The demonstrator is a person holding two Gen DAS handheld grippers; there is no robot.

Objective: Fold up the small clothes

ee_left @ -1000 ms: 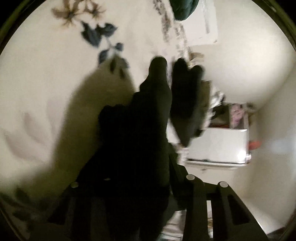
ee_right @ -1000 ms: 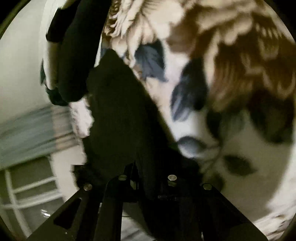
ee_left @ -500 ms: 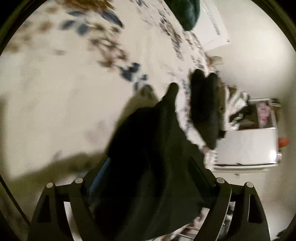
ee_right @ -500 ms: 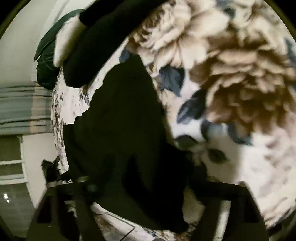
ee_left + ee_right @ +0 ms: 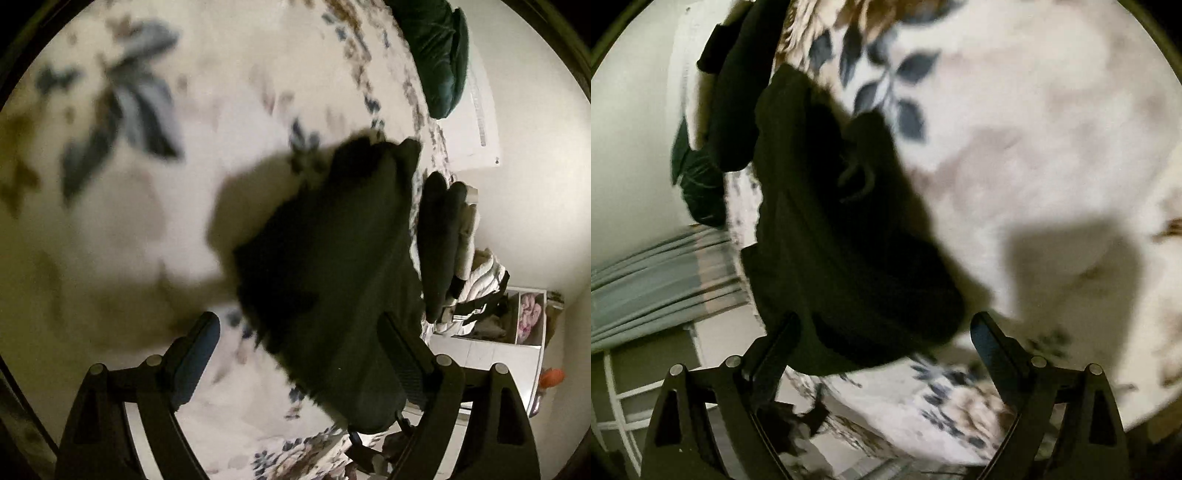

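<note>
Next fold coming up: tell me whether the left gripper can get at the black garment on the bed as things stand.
Probably yes. The left gripper stands open, and the black garment lies flat on the floral bedspread right ahead, partly between its fingers, with nothing on top of it.

A bed is covered by a cream floral blanket [image 5: 229, 92] printed with blue-grey leaves and brown blooms. A folded black garment [image 5: 343, 266] is laid flat on the blanket near the bed's edge, and a second stack of dark folded items [image 5: 439, 243] is placed just beside the garment, nearer that edge. A dark green cushion [image 5: 436, 51] is seen on the bed well beyond the garment, along the same edge.
</note>
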